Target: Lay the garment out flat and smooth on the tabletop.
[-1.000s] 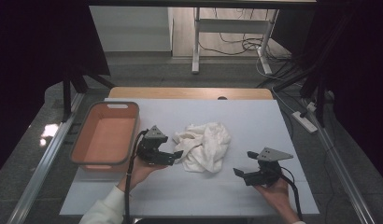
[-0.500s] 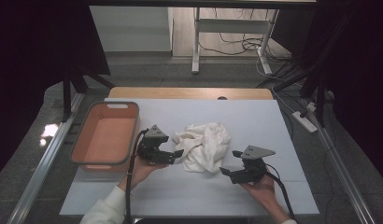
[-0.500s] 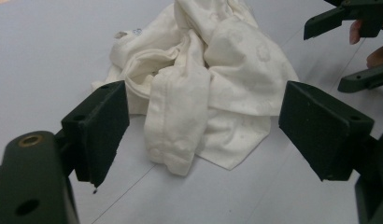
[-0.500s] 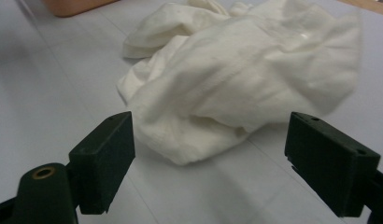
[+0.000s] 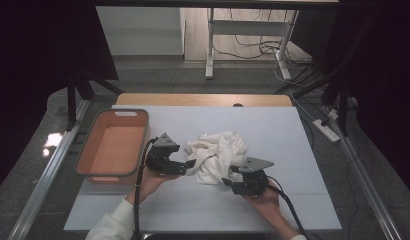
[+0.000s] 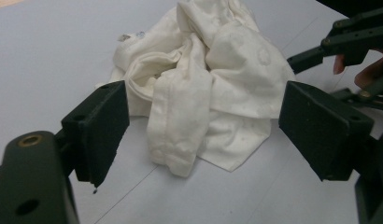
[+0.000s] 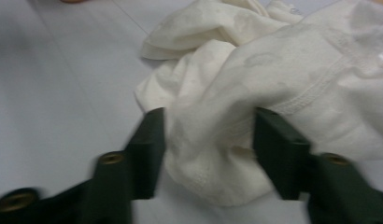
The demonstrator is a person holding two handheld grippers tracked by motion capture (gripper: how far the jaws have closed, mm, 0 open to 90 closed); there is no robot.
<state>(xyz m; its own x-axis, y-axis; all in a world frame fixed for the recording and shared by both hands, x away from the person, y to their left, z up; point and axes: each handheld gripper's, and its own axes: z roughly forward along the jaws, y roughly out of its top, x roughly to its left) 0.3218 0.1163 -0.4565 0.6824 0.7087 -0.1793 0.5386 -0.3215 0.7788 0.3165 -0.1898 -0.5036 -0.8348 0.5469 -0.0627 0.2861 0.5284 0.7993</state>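
A crumpled white cloth (image 5: 218, 152) lies in the middle of the white table (image 5: 278, 130). My left gripper (image 5: 189, 164) rests at the cloth's left edge. Its jaws stand wide open in the left gripper view, with the cloth (image 6: 213, 88) just ahead of them and nothing held by the left gripper (image 6: 203, 121). My right gripper (image 5: 227, 181) is at the cloth's lower right corner. In the blurred right gripper view, a thick fold of the cloth (image 7: 227, 84) sits between the jaws of the right gripper (image 7: 215, 140), which are apart on either side of it.
An orange bin with a grey rim (image 5: 127, 113) stands empty at the table's left side, close to my left hand. A cable trails from each gripper toward the front edge. The table's far and right parts are bare.
My right gripper has moved left across the table to the cloth's lower right corner and now has a fold between its jaws. The left gripper has hardly moved.
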